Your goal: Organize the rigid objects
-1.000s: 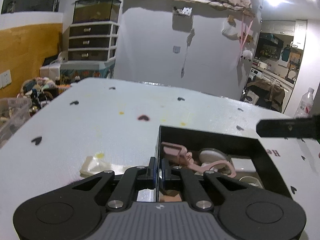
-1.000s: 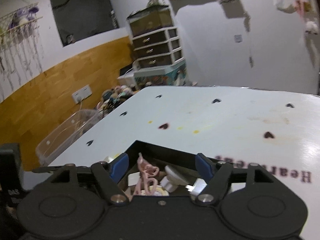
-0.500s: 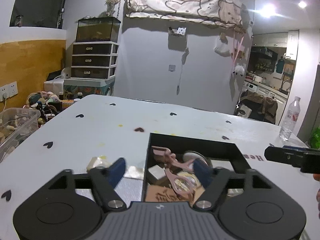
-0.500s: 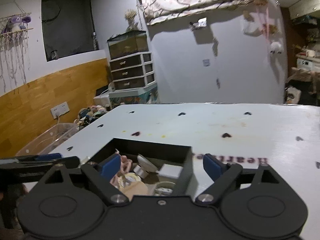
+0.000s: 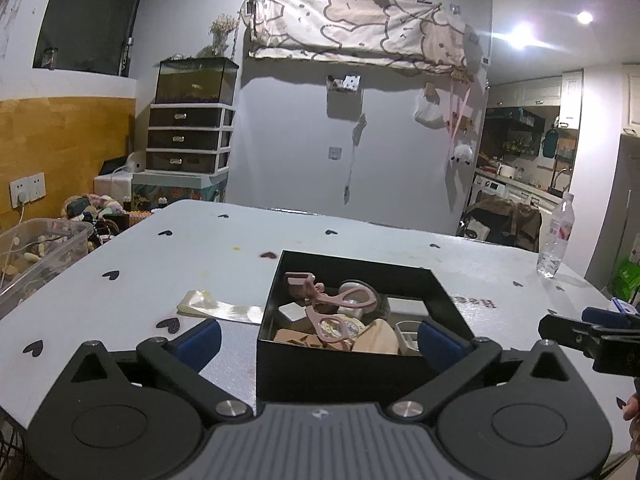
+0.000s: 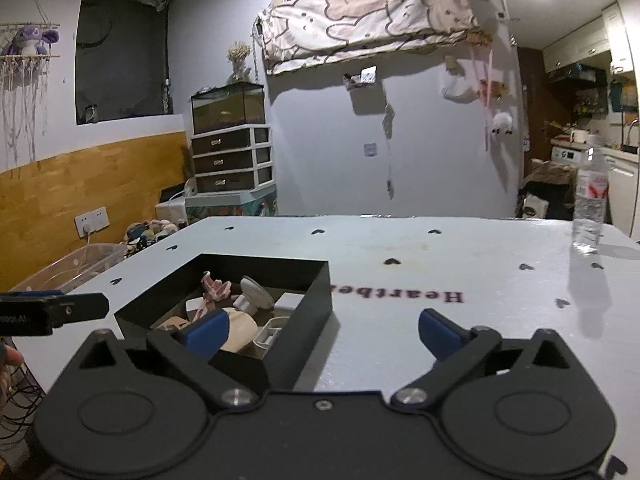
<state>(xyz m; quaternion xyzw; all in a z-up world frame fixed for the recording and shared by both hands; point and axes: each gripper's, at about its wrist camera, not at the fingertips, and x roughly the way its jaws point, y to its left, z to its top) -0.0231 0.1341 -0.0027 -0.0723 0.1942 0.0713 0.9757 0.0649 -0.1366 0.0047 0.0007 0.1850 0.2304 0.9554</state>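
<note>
Black cardboard forms the open box (image 5: 356, 364) that is seen on the white heart-printed table (image 5: 192, 256); small rigid items are packed inside it, among them a pink eyelash curler (image 5: 328, 300) lying on top with its long axis running from the far left corner toward the near middle, its loop handles nearer; a round white compact (image 6: 258, 289) and a cream oval piece (image 6: 240, 328) are also seen there. The left gripper (image 5: 318, 340) is held wide, empty, directly in front of the box's near wall, so that the box lies straight ahead between its fingers; the right gripper (image 6: 320, 330) is likewise spread wide and empty, with the box ahead and to its left. A clear wrapper (image 5: 216, 307) is left on the table just left of the box; the left gripper is judged the nearer to it, and a short reach forward and left is judged to be needed. A water bottle (image 6: 590, 206) stands far right, well apart.
</note>
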